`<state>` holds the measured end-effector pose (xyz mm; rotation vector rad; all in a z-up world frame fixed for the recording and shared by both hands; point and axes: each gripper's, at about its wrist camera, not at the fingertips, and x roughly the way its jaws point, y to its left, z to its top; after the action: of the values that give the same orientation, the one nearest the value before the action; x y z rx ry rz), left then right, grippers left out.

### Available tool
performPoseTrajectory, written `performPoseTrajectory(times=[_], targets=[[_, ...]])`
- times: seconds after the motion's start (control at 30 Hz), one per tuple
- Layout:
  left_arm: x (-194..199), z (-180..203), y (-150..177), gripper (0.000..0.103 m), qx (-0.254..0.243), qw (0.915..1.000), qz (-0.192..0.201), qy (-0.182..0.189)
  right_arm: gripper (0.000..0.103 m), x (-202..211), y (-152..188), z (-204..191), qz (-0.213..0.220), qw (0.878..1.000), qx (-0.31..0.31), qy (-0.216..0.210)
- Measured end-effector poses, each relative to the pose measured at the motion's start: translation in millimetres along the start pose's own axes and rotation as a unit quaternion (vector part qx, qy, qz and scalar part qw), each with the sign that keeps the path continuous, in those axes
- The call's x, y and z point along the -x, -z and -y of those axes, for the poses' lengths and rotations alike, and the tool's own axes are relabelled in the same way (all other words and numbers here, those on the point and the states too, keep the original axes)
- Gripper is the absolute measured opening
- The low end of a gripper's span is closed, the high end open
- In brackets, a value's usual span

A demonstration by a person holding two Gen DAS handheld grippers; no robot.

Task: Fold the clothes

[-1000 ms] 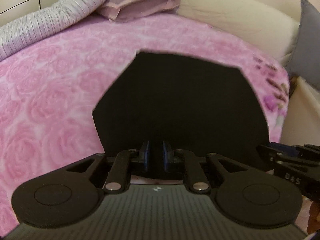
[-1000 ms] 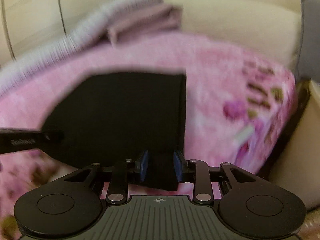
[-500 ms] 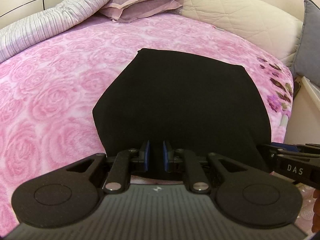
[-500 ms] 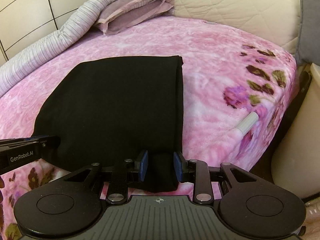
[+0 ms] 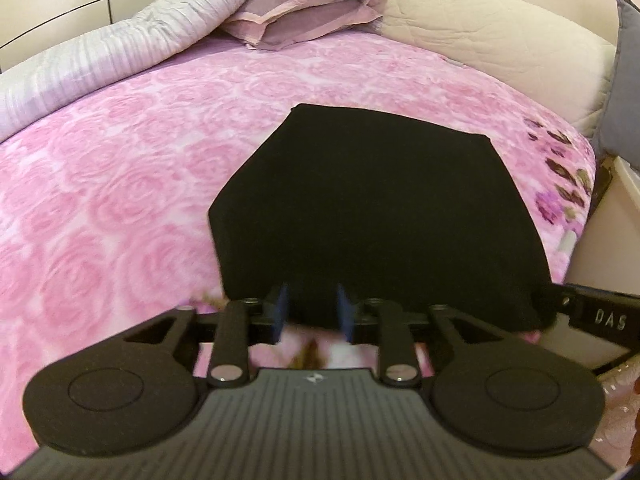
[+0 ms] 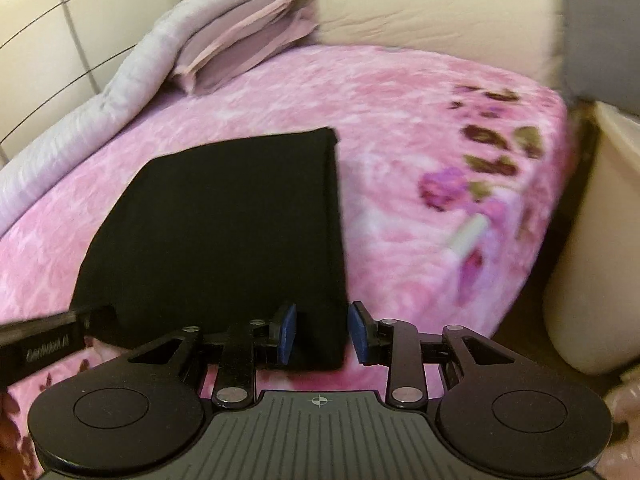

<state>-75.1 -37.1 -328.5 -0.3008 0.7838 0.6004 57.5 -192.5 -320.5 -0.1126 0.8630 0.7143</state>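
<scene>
Pink rose blanket [image 5: 120, 208], folded black garment [image 5: 376, 216] lying flat (length running away), both jaws just opening, near hem between them.

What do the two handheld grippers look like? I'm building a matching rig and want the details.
Both are matte black. The left gripper and right gripper each have a ribbed dark-grey body, two round discs, linkage bars with silver pivot pins and blue pads on the fingers. White lettering marks the outer finger sides; a small white emblem sits on each body. No cables or sleeves show.
</scene>
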Motion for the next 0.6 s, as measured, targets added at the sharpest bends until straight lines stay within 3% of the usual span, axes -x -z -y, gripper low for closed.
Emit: performPoseTrajectory(times=[0.17, 0.6], targets=[[38.0, 12.9, 23.2, 0.030, -0.016, 0.9997, 0.000, -0.018, 0.040, 30.5, 18.0, -0.8, -0.019, 1.000, -0.001, 0.005], [114.6, 29.4, 60.7, 0.034, -0.024, 0.9989, 0.033, -0.021, 0.045, 104.4, 57.2, 3.0, 0.015, 1.000, 0.019, 0.016]])
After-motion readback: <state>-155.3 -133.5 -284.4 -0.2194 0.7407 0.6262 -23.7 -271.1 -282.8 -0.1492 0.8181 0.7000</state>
